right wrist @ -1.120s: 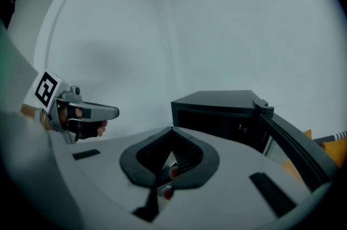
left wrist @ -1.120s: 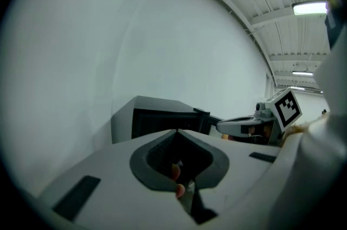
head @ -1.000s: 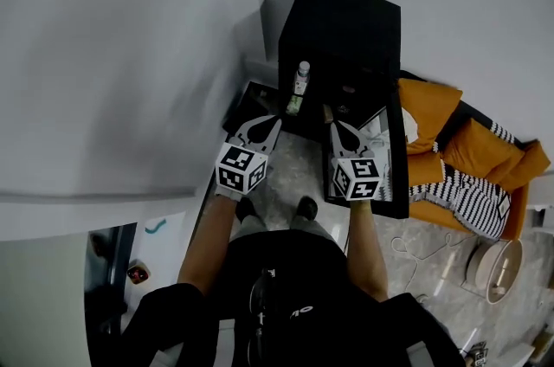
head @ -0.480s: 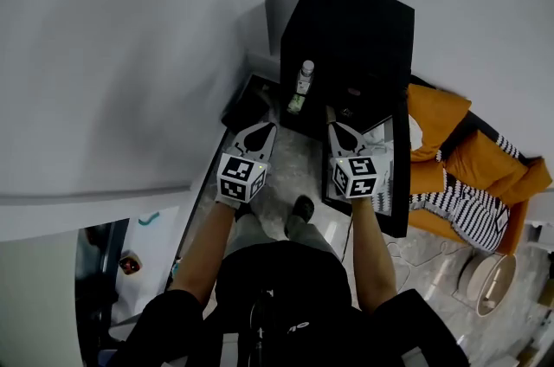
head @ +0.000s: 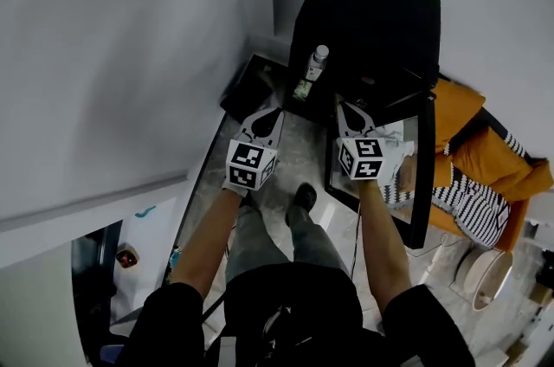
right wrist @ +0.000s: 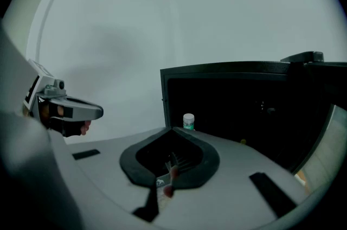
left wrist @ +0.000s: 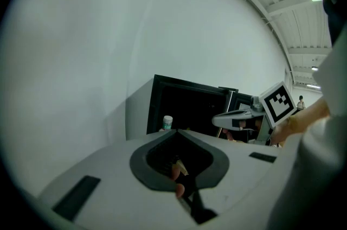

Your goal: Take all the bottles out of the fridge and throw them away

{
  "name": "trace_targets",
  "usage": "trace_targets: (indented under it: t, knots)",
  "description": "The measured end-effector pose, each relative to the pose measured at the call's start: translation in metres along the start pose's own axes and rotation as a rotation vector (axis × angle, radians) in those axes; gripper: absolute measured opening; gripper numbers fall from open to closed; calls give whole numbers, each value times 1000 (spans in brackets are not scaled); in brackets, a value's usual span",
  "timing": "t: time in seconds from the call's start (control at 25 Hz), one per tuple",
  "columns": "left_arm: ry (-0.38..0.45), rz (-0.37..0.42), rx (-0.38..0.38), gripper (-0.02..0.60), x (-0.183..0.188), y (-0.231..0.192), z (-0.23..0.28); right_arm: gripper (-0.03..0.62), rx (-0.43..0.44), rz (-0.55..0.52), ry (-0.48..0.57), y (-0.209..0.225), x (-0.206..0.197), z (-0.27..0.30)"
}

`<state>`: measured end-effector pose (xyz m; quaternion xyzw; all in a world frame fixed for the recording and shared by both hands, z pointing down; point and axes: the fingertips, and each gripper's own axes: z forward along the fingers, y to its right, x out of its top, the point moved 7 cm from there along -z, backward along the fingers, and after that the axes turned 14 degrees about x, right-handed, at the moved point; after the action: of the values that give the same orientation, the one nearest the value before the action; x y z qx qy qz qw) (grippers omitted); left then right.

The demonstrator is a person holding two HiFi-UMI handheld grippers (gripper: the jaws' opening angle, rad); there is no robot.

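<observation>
While fridge [head: 372, 10] gapes, left tongs [head: 270, 112], right tongs [head: 344, 106] outstretched.

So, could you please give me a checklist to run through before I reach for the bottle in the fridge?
1. Fridge door open: ok, it is swung out to the right.
2. Bottle reachable: ok, it stands upright near the left edge of the opening, with nothing in front of it.
3. Left hand-held gripper ready to grasp: not ok, its jaws are together with nothing between them.
4. Right hand-held gripper ready to grasp: not ok, its jaws are together and empty.
5. More bottles further inside: cannot tell, the interior is too dark.
</observation>
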<state>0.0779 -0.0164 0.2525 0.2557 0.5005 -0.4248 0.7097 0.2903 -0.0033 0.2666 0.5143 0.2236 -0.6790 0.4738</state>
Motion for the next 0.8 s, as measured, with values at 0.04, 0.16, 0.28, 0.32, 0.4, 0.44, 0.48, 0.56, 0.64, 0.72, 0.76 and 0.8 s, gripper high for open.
trace_targets:
  t: [0.04,0.16,0.28,0.32,0.4,0.44,0.48,0.56,0.64,0.72,0.76,0.8]
  knots:
    - [-3,0,-5,0,-3,-2,4,2,-3,-1,-1,1,-2,6]
    - [-6,-1,-21,0,-8,-10,13,2,-16,-9,-6,3,-7,25]
    - [0,-4,-41,0,-9,-21,24,2,-44,2,5,6,-10,43]
    - [2,-4,-48,0,-10,-25,27,2,-56,9,11,7,-12,49]
    - [5,-4,-63,-1,-12,-34,34,2,-85,27,25,8,-17,60]
    - [5,-4,-72,-1,-14,-38,36,2,-104,35,32,8,-21,65]
    - [3,-2,-83,0,-17,-41,39,2,-125,40,37,7,-25,70]
    - [-5,13,-107,-1,-24,-47,45,2,-159,49,45,6,-34,80]
    - [-15,36,-135,0,-30,-52,51,2,-181,63,57,5,-43,91]
    - [-20,54,-158,0,-35,-57,58,2,-193,81,74,6,-51,103]
    - [-22,62,-167,0,-38,-59,62,4,-196,91,82,7,-54,109]
    - [-26,70,-175,0,-40,-62,66,35,-201,100,90,8,-57,116]
